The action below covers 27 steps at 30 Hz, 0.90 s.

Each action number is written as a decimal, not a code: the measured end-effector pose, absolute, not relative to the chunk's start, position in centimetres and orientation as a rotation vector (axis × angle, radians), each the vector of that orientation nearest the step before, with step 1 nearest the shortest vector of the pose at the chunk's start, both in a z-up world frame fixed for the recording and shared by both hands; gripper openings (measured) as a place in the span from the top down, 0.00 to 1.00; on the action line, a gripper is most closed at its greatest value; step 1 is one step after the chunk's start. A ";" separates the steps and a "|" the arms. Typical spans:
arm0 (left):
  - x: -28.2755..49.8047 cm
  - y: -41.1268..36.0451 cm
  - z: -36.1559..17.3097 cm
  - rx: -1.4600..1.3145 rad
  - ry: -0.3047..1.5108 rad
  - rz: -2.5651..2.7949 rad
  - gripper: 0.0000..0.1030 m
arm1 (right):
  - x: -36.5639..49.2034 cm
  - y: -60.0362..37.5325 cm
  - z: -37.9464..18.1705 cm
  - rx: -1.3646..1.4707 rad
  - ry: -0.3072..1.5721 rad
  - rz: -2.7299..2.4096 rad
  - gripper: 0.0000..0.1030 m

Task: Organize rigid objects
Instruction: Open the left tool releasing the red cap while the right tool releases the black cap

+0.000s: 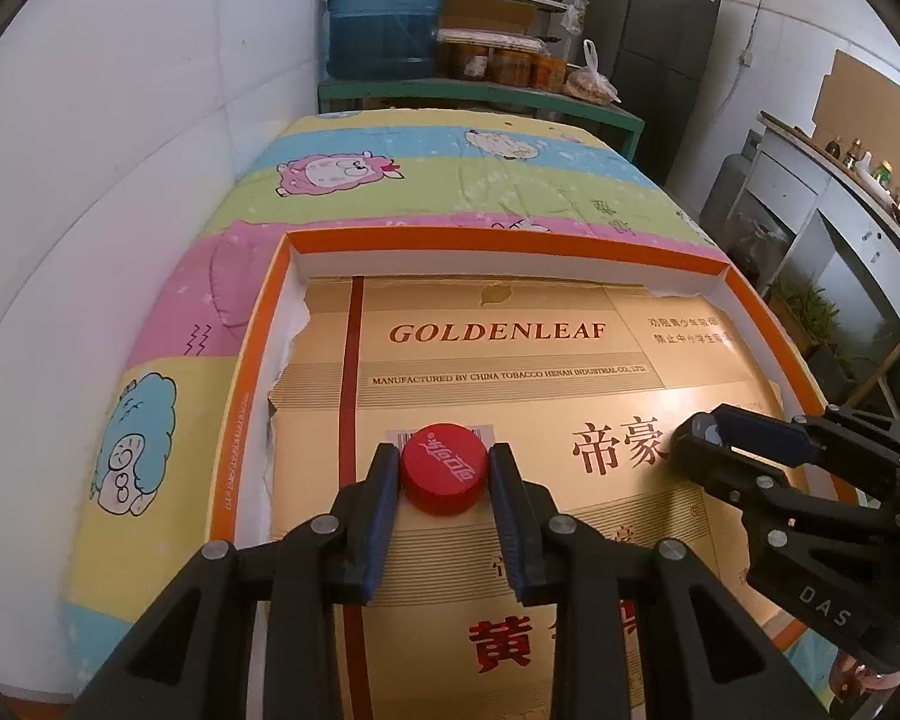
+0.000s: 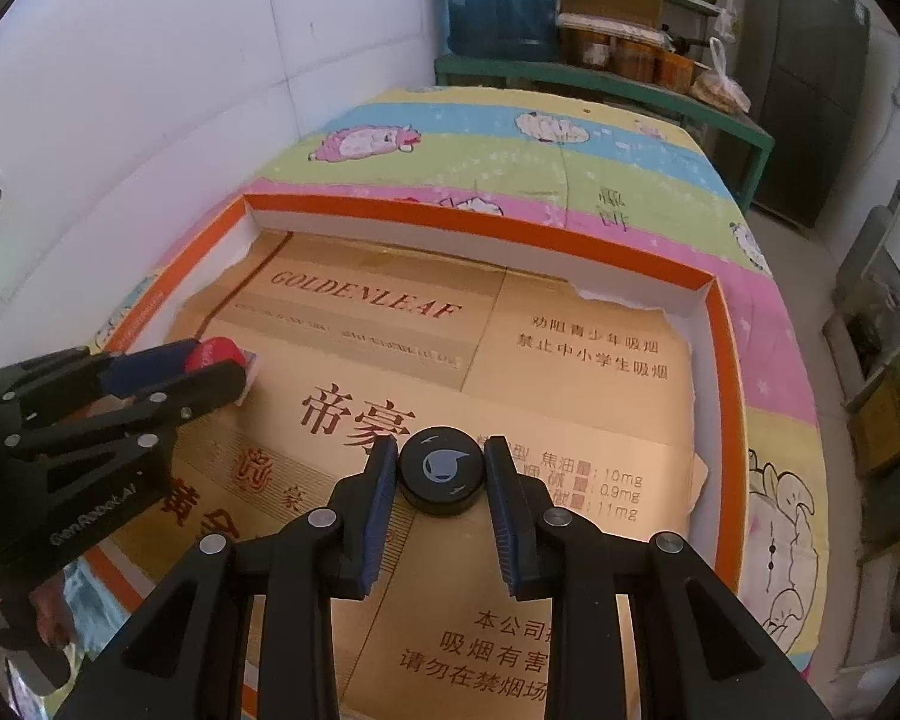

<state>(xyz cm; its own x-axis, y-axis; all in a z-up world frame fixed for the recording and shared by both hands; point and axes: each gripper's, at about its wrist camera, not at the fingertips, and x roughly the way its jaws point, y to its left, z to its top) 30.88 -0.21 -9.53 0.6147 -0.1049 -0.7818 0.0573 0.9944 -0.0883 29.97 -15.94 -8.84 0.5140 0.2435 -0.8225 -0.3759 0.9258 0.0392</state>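
A red bottle cap (image 1: 444, 473) with white script sits between the blue pads of my left gripper (image 1: 444, 461), which is shut on it just above the gold cardboard. My right gripper (image 2: 441, 457) is shut on a black bottle cap (image 2: 441, 471) bearing a grey drop mark. Both caps hang low over the gold GOLDENLEAF cardboard sheet (image 1: 510, 330) lining an orange-rimmed shallow box (image 1: 498, 243). In the left wrist view the right gripper (image 1: 705, 435) reaches in from the right with the black cap (image 1: 705, 427). The right wrist view has the left gripper (image 2: 222, 360) at the left with the red cap (image 2: 213, 353).
The box (image 2: 480, 222) lies on a bed with a pastel cartoon quilt (image 1: 450, 180). A white wall runs along the left. Behind the bed stand a green bench (image 1: 480, 96) with a blue water jug (image 1: 384, 9) and jars, plus a dark fridge (image 1: 654, 42).
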 end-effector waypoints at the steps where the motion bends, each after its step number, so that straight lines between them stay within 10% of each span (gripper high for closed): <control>1: 30.9 -0.2 -9.5 -0.051 0.903 -0.090 0.70 | 30.0 -15.9 -8.9 -0.149 0.965 0.374 0.70; 27: 27.5 1.0 -7.3 -0.054 0.847 -0.106 0.58 | 27.1 -17.2 -7.1 -0.126 0.926 0.339 0.61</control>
